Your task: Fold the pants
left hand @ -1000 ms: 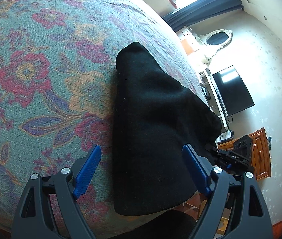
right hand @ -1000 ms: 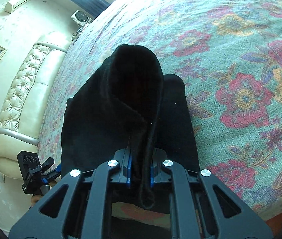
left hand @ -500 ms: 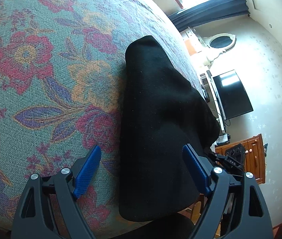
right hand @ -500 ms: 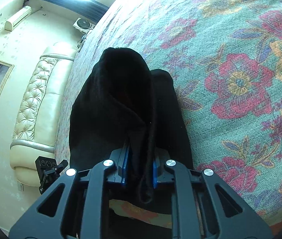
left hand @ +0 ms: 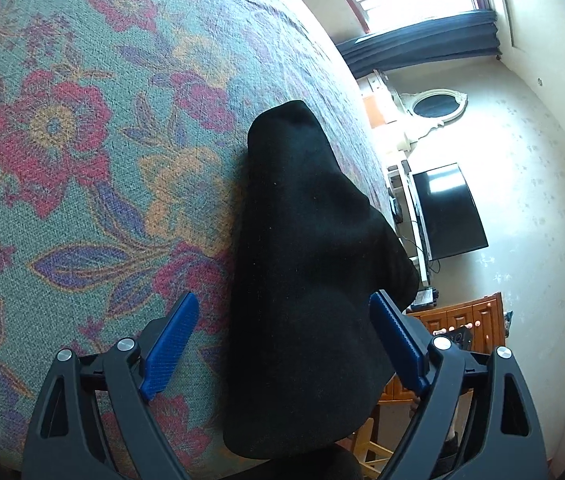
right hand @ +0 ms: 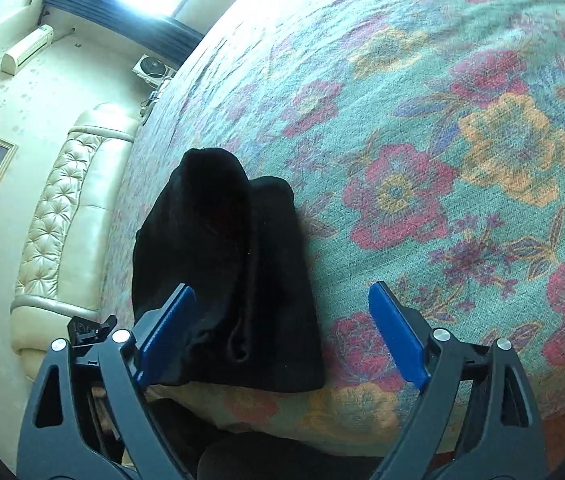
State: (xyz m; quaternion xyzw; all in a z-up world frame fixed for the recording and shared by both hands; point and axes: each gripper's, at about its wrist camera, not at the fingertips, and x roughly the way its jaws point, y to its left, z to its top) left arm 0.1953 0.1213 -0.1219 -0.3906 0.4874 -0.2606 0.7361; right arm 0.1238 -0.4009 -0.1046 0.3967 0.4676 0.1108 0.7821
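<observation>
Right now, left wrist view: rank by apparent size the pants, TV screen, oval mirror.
1. Black pants: largest by far, though they lie close to the camera, which inflates them.
2. TV screen: mid-sized, far off by the wall.
3. Oval mirror: smallest, also distant.
True sizes cannot be settled from this fisheye view.

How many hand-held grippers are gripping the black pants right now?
0. The left hand-held gripper is open, straddling the black pants; the right hand-held gripper is open above their near end.
</observation>
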